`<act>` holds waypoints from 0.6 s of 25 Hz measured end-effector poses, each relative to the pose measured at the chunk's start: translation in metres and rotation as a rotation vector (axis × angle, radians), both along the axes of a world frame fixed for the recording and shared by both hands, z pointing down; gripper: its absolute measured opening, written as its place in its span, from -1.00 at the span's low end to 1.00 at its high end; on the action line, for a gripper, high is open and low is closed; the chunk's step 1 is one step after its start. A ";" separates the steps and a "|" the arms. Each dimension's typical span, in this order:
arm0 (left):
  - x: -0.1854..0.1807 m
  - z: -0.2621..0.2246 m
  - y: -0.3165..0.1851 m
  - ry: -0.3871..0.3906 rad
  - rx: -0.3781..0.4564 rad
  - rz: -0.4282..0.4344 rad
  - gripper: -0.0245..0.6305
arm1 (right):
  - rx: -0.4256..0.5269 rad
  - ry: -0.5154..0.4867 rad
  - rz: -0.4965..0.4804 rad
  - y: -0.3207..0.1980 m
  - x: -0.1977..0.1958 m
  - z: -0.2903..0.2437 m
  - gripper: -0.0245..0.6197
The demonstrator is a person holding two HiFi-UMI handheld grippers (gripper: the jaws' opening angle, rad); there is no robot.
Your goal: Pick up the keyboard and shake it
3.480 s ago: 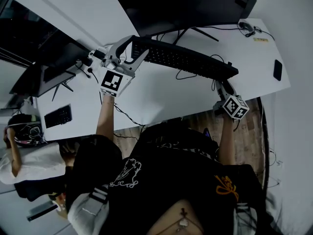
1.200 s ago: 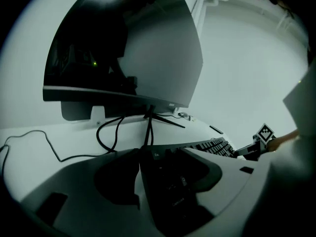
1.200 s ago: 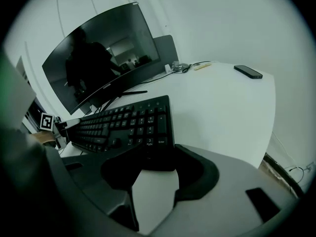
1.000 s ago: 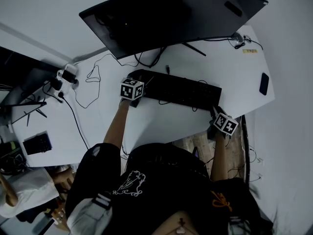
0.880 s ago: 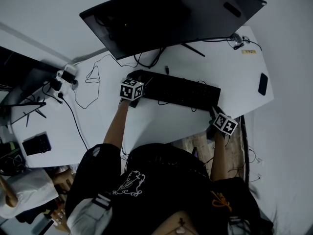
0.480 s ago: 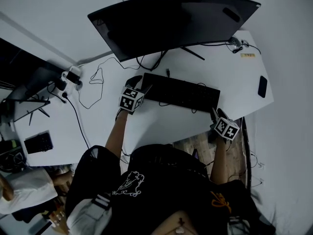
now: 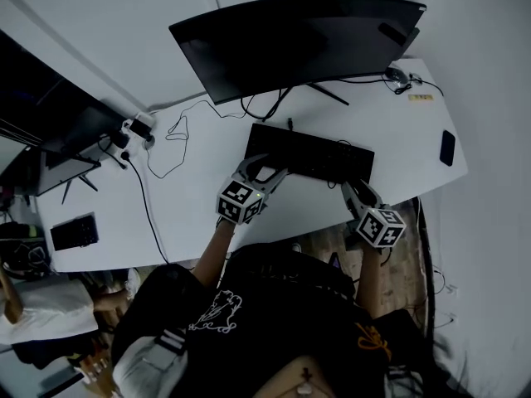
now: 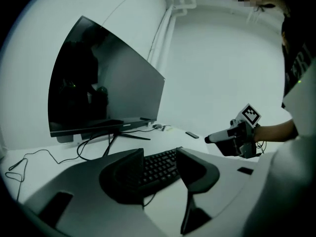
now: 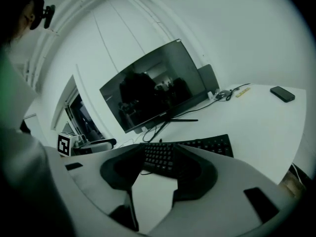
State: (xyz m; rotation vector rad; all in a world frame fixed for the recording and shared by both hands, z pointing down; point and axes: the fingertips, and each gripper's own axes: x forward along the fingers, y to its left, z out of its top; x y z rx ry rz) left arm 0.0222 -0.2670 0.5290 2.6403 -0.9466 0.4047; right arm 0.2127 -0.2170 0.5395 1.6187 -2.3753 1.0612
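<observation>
Keyboard [image 7: 311, 156] lies flat by the desk's [image 7: 191, 206] front edge, ungripped; left gripper [image 7: 259, 171], jaws closing on nothing, and right gripper [image 7: 358, 196], jaws spread, flank its ends, seemingly placed for a two-ended lift.

head: steeply down on desk [image 7: 406, 131] | gripper views: low, near, facing inward | shared: keyboard [image 7: 311, 154], monitor [image 7: 299, 40]

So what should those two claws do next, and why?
Probably ease both onto the ends of the keyboard and close: it lies flat on the desk; the left gripper and right gripper sit by its near corners gripping nothing, the left's jaws closing.
</observation>
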 end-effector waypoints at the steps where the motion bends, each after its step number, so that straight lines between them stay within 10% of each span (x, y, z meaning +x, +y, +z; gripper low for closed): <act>1: 0.006 -0.006 0.011 0.014 0.001 0.009 -0.28 | 0.020 -0.010 -0.023 0.004 -0.008 -0.008 -0.35; 15: 0.035 -0.056 0.146 0.113 0.020 -0.014 -0.50 | 0.143 -0.069 -0.209 0.105 -0.059 -0.056 -0.52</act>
